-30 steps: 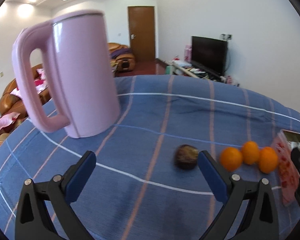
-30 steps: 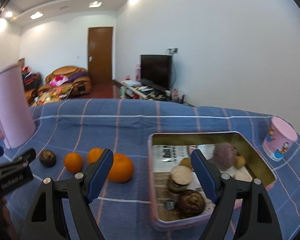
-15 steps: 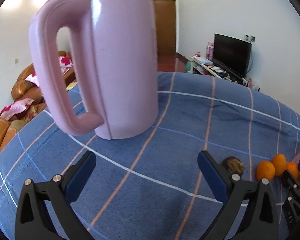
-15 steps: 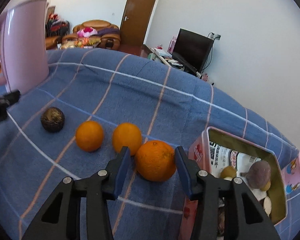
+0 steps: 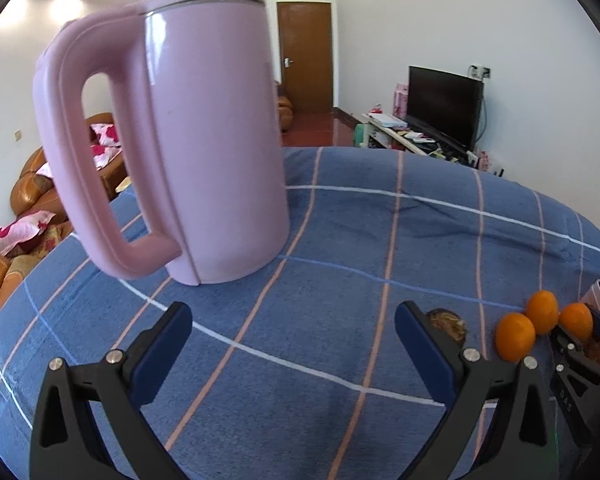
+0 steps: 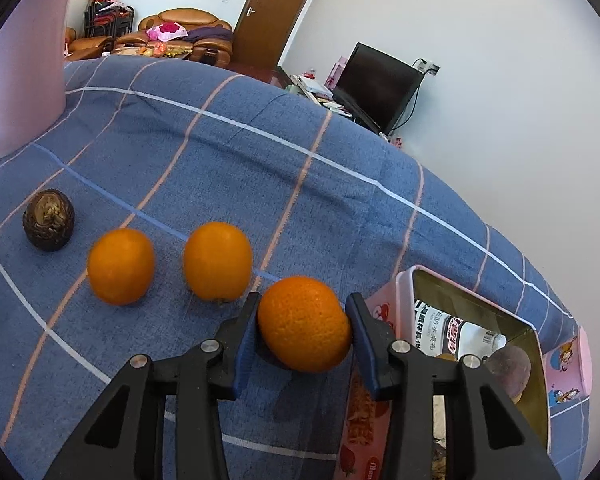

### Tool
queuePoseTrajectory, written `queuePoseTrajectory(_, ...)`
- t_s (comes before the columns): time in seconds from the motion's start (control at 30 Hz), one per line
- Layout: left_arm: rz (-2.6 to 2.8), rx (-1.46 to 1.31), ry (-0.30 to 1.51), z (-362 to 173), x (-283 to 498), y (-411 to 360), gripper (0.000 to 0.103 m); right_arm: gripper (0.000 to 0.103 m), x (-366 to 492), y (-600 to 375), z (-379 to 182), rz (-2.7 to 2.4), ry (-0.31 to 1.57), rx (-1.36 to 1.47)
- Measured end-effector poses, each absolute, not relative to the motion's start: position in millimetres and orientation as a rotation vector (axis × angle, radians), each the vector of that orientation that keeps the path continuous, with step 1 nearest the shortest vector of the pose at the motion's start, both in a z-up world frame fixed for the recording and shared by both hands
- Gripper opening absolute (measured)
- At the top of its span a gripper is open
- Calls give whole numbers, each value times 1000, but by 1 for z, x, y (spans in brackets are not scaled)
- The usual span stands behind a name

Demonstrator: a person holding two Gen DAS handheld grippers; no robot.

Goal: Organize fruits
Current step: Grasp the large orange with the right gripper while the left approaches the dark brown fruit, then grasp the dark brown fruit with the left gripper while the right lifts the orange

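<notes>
Two hand-held grippers work over a blue checked cloth (image 5: 440, 232) that covers the whole surface. Largest on it is a tall pink jug (image 5: 204, 140) with a loop handle, standing upright at the far left, well apart from the fruit. Next in size is a pink tin (image 6: 404, 284) at the right edge, lid off, with printed packets and several brown and purplish fruits inside.

Three oranges lie in a row left of the tin. The biggest orange (image 6: 304, 322) is nearest the tin and sits between the blue pads of the right gripper (image 6: 304, 326), whose jaws are closing on it; both pads meet its sides. Just left of it sits a middle orange (image 6: 218, 260), then a left orange (image 6: 120, 266), each a little apart from the next. Smallest is a dark brown wrinkled fruit (image 6: 48, 220) at the left end of the row.

The left gripper (image 5: 292, 348) hovers over bare cloth in front of the jug, jaws spread wide with nothing between them.
</notes>
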State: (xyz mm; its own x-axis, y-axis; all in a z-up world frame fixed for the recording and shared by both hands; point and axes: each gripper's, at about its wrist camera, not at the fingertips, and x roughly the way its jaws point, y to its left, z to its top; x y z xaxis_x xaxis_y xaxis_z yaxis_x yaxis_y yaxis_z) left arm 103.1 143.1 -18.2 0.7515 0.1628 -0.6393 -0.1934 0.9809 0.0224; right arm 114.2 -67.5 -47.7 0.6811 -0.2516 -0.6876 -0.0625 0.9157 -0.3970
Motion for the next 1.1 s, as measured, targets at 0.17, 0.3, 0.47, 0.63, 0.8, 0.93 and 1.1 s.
queuePoseTrajectory(0.17,170,-52,689,-16,101,145,103,43,81,-66,-28,-100,657,-375)
queuePoseTrajectory(0.3,118,-55,661,-12,95,142,103,43,36,-71,-10,-30,536,-229)
queuePoseTrajectory(0.47,-8,26,680,-19,96,114,84,44,3,-69,1,23,466,-120)
queuePoseTrajectory(0.63,-91,65,708,-21,99,95,78,44,16,-71,1,47,504,-68)
queuePoseTrajectory(0.8,-155,14,777,-29,117,83,78,44,18,-77,-1,52,528,-29)
queuePoseTrajectory(0.93,-137,28,861,-41,136,73,65,44,17,-78,-1,63,534,-22)
queuePoseTrajectory(1.1,-117,36,893,-46,144,69,61,44,18,-77,-2,71,549,-27)
